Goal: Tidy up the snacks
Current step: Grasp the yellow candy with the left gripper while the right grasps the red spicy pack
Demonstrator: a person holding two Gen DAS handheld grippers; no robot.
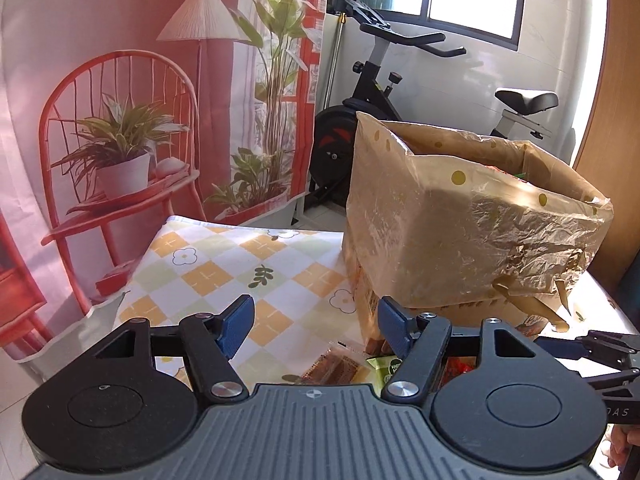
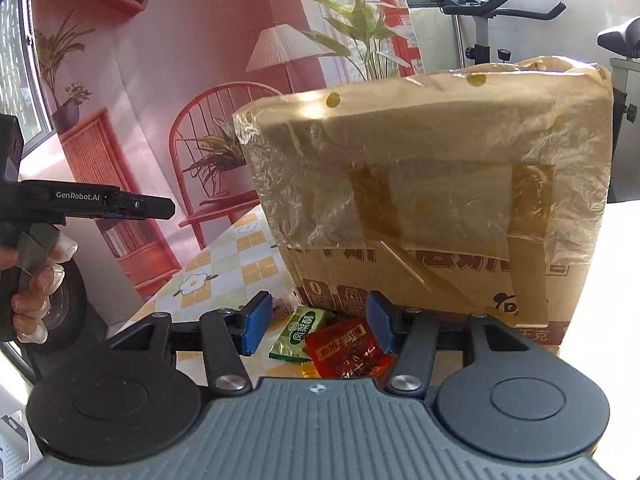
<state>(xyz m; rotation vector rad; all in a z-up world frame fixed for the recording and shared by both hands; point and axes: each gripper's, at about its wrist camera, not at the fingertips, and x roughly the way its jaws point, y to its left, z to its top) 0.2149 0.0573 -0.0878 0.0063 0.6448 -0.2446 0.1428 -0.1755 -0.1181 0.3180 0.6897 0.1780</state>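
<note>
so i've got both tongs out over the table (image 1: 224,264) with the checkered flower cloth, lining up a pick. the left tongs (image 1: 314,326) are standing apart with nothing between the blue pads, just cloth below them. same with the right tongs (image 2: 316,324), parted and empty, but they're hovering right above the snack pile. the snacks sit loose on the table, right at the foot of the cardboard box (image 2: 440,280), the one with a crinkly dotted plastic bag (image 2: 420,160) draped over its top. from the right wrist view i can see a green packet (image 2: 296,332) and a red packet (image 2: 348,350) touching or overlapping each other, plus something brownish tucked behind against the box that i can't make out. from the left view there's a brown biscuit-looking packet (image 1: 336,368) beside the green one. far as i can tell this is the reach step, nothing grabbed yet, and the box looks like where they're meant to go, there's already stuff peeking over the rim. next move i reckon is dropping the right tongs onto the red packet or the green one and pinching it flat-ish at an edge, since those wrappers look slippery and thin. gotta watch i don't drag both at once, and not bump the box.
</note>
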